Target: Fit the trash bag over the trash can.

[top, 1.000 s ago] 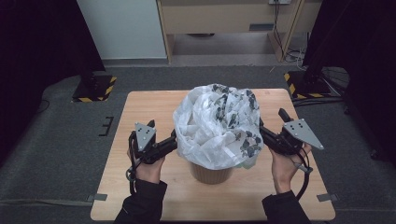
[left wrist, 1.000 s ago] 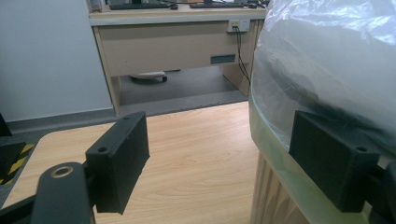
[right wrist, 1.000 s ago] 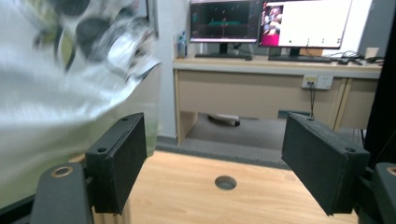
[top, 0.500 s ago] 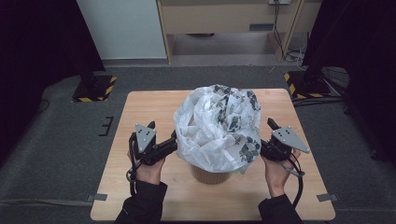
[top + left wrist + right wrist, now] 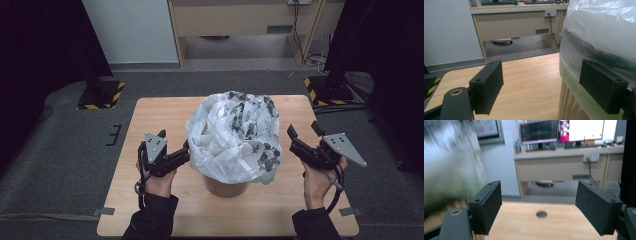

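Wooden table [image 5: 150, 120] bears a basket [image 5: 225, 185] lined with a plastic bag [image 5: 232, 135]; both grippers' jaws spread.

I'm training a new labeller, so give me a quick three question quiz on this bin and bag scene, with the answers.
1. True or false: the right gripper is clamped on the plastic bag.
2. Which gripper is up against the bag: A left, B right, C neither?
3. Fill in: the bag is draped over a ___ bin on the table.

Key:
1. False; its jaws stand open, apart from the bag.
2. A; the left gripper, jaws open.
3. Wooden.
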Available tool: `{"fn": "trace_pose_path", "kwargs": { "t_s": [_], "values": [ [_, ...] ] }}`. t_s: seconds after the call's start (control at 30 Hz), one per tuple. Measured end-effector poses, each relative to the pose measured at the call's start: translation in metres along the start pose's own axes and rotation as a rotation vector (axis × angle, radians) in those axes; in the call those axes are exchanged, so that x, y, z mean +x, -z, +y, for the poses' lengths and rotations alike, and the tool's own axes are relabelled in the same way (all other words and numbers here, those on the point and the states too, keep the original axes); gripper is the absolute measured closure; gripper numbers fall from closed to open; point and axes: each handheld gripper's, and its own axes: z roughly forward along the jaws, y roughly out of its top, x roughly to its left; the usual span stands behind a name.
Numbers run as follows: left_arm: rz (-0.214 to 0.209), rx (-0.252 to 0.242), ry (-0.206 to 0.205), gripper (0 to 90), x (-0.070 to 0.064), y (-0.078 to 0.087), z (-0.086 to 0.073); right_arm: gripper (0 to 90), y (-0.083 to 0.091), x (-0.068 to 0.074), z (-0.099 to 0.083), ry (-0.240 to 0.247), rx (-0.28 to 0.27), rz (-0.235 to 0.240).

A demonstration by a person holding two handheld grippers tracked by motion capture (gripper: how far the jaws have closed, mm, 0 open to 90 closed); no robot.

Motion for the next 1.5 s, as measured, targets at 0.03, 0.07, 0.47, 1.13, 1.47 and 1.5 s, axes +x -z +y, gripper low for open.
{"fn": "trace_pose_path", "kwargs": {
  "t_s": [0.03, 0.07, 0.47, 1.13, 1.47, 1.5],
  "values": [
    [0.0, 0.0, -0.001, 18.3, 0.0, 0.0, 0.0, 19.6, 0.002, 0.004, 0.012, -0.001, -0.033, 0.015],
    [0.0, 0.0, -0.001, 18.3, 0.0, 0.0, 0.0, 19.6, 0.002, 0.004, 0.012, -0.001, -0.033, 0.015],
    [0.002, 0.002, -0.006, 18.3, 0.0, 0.0, 0.001, 16.6, -0.014, 0.046, 0.036, 0.099, 0.027, 0.111],
    [0.022, 0.011, -0.03, 18.8, -0.002, -0.002, -0.004, 20.4, -0.03, 0.034, -0.018, 0.084, 0.12, 0.047],
    [0.026, 0.024, -0.028, 19.1, -0.004, -0.004, -0.014, 22.6, -0.032, 0.037, -0.037, 0.057, 0.153, 0.069],
    [0.027, 0.028, -0.03, 19.3, -0.004, -0.005, -0.016, 22.9, -0.032, 0.037, -0.038, 0.058, 0.157, 0.068]
  ]
}}
